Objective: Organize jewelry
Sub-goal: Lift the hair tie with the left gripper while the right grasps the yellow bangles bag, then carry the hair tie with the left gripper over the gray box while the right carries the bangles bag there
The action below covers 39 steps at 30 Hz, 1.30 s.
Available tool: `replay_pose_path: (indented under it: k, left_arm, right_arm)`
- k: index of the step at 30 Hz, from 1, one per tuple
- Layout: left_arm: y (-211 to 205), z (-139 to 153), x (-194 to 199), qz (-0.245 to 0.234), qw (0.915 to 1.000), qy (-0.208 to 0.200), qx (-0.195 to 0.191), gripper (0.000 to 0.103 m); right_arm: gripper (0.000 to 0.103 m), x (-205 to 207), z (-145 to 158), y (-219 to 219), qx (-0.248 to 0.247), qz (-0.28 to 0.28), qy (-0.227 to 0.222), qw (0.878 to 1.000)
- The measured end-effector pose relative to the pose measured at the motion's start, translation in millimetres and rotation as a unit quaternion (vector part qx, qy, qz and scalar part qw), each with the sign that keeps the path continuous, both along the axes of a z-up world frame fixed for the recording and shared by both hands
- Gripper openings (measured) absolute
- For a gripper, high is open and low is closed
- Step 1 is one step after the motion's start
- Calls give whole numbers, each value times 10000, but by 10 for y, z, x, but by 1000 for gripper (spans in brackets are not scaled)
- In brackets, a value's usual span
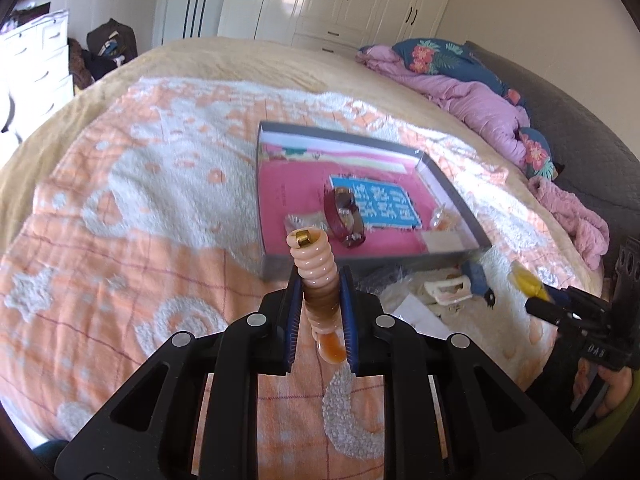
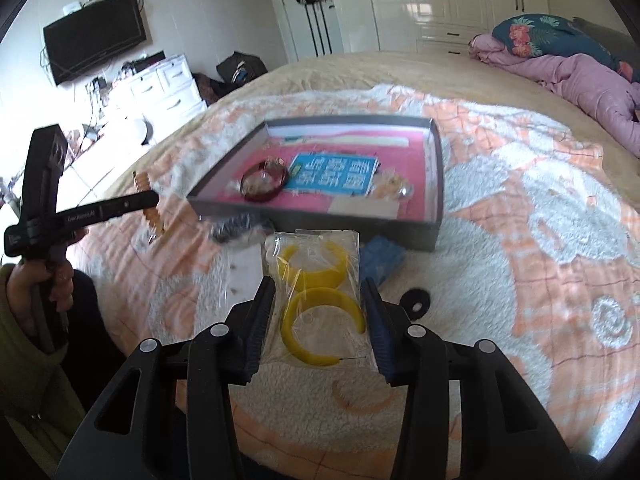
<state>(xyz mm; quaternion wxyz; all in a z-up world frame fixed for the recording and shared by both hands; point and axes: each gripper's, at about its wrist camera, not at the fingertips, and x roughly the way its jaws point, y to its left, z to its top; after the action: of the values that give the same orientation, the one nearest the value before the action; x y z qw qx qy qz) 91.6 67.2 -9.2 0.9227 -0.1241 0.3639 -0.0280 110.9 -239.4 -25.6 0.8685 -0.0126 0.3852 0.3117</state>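
My left gripper (image 1: 320, 280) is shut on a pink-and-brown ribbed bracelet (image 1: 316, 268) with a gold clasp, held upright above the blanket just before the tray. My right gripper (image 2: 318, 288) is shut on a clear plastic bag of yellow hoop earrings (image 2: 320, 292), held above the blanket in front of the tray. The dark tray (image 1: 456, 192) (image 2: 438, 168) has a pink lining. In it lie a dark red bangle (image 1: 344, 216) (image 2: 264, 182), a blue card (image 1: 380, 204) (image 2: 332, 174) and small bagged pieces (image 2: 394, 188).
Loose items lie on the orange-and-white blanket (image 1: 132, 200) before the tray: a blue box (image 2: 380, 260), a black disc (image 2: 416, 300), a white clip (image 1: 444, 290) and plastic wrapping (image 2: 240, 230). A purple quilt (image 2: 580, 76) is heaped at the right.
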Motion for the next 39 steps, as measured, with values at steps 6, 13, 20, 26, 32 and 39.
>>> replay_pose_path:
  k: [6, 13, 20, 26, 32, 39]
  left_arm:
    - [22, 92, 59, 12, 9999, -96, 47, 11]
    - [7, 197, 194, -9, 9997, -228, 132, 11]
    - [-50, 256, 386, -59, 9992, -298, 241, 11]
    - [-108, 242, 550, -124, 9991, -272, 312, 11]
    - [-147, 155, 692, -163, 9989, -160, 410, 11]
    - [-135, -2, 849, -174, 9988, 28, 453, 11]
  right_arm:
    - [42, 114, 143, -60, 86, -142, -176, 9997]
    - [42, 244, 231, 11, 144, -132, -321, 9993]
    - [42, 444, 312, 160, 252, -58, -433, 9987]
    - [42, 611, 331, 279, 292, -4, -503, 9983]
    - [42, 779, 287, 339, 261, 4, -434, 9987]
    - [42, 999, 131, 421, 78, -53, -327, 9994]
